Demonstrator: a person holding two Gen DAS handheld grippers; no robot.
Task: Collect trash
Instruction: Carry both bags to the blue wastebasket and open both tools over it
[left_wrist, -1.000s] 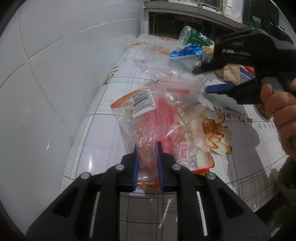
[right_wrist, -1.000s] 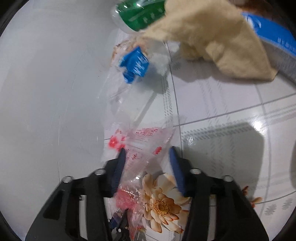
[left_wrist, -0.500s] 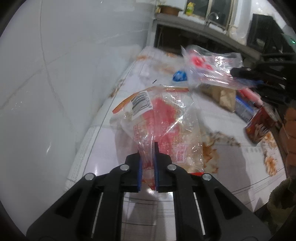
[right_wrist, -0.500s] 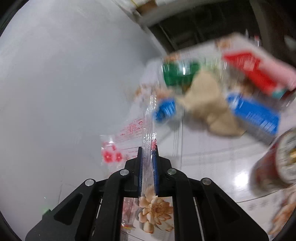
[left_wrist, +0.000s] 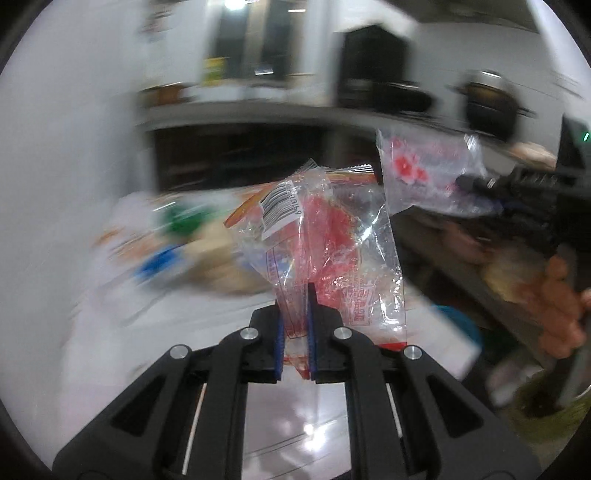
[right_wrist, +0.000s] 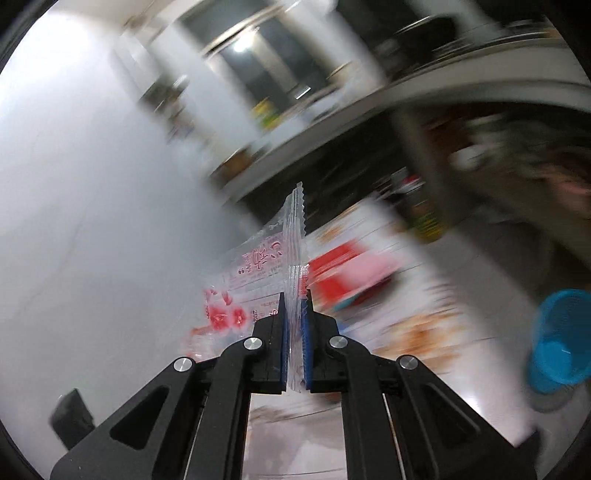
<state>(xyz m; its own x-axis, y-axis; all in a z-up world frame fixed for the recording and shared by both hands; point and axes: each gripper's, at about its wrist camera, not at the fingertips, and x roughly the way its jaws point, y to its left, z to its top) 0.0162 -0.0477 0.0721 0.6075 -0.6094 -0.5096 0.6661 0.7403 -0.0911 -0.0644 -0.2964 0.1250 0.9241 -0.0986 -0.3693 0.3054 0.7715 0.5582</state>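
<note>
Gripping a barcoded red-printed wrapper (left_wrist: 325, 251), the left gripper (left_wrist: 294, 332) is clamped narrow. A clear flower-printed bag (right_wrist: 266, 273) is pinched by the right gripper (right_wrist: 294, 339).

Item 1: clear plastic wrapper (left_wrist: 325, 251) with red print, orange strip and barcode label at its top; crumpled, standing upright, lifted clear of the tabletop, its lower edge pinched between blue pads.

Item 2: clear plastic bag (right_wrist: 258, 280) with red flower marks and red lettering; hanging in the air, its serrated seam edge pointing upward, likewise pinched at its lower edge.
</note>
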